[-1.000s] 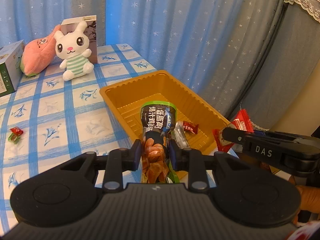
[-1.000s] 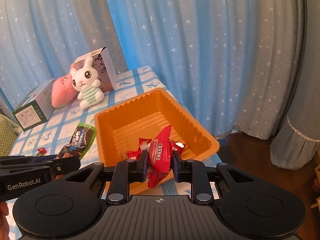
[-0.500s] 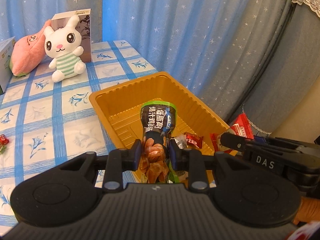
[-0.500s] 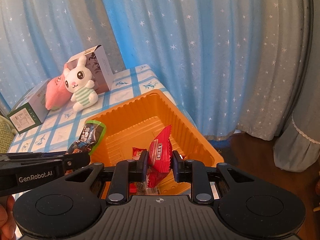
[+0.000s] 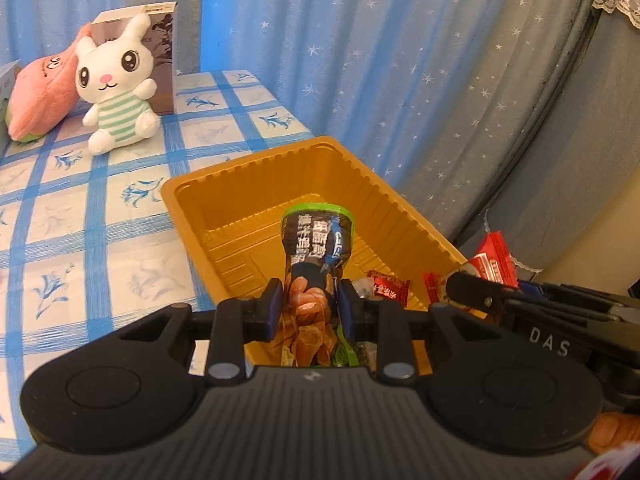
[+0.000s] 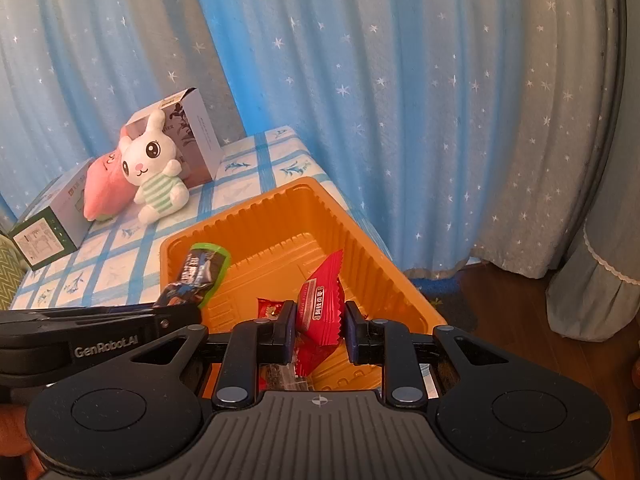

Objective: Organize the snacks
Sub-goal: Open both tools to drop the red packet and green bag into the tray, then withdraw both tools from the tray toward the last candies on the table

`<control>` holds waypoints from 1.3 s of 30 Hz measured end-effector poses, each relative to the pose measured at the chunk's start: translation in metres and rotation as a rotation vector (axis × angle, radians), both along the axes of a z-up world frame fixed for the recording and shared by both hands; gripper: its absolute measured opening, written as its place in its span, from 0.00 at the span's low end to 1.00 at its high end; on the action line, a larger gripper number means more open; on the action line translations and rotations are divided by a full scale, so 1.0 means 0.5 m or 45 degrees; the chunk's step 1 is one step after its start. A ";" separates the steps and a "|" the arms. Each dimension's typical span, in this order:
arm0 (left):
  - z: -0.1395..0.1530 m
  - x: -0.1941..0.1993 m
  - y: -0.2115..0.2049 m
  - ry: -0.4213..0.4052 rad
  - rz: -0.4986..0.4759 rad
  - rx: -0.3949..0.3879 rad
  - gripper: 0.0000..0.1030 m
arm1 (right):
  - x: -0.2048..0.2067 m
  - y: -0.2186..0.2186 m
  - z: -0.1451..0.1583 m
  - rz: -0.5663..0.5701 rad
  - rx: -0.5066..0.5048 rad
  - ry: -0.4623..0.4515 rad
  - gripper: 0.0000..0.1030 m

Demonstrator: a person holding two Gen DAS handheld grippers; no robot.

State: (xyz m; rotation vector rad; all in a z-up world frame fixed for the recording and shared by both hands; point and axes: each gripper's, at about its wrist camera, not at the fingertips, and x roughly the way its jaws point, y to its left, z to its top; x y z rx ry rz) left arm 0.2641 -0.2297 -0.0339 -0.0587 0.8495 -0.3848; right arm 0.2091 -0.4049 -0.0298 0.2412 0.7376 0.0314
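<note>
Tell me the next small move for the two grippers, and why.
Probably open both and drop. The left gripper pinches the dark snack packet and the right gripper pinches the red packet, both already above the orange tray, where other red sweets lie.

Dark green-edged snack packet (image 5: 316,256) and red packet (image 6: 320,312) held above orange tray (image 5: 400,216).

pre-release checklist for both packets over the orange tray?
1. Left gripper shut on the dark green-edged packet: ok.
2. Right gripper on the red packet: cannot tell; a gap shows on one side.
3. Both packets above the orange tray, inside its rim: ok.
4. Bare tray floor ahead for a drop; small red candies lie near the front: ok.
5. Grippers apart from each other: ok.
6. Height above tray floor: cannot tell.
</note>
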 end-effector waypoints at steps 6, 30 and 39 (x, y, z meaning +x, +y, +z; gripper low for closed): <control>-0.004 -0.009 0.019 0.008 0.019 0.001 0.34 | -0.003 -0.007 -0.007 -0.009 0.004 0.003 0.24; -0.002 -0.077 0.095 -0.015 0.089 0.036 0.33 | 0.020 -0.025 -0.006 -0.049 0.194 -0.032 0.70; 0.007 -0.132 0.131 -0.030 0.101 0.029 0.42 | -0.055 -0.030 0.008 -0.069 0.181 -0.019 0.71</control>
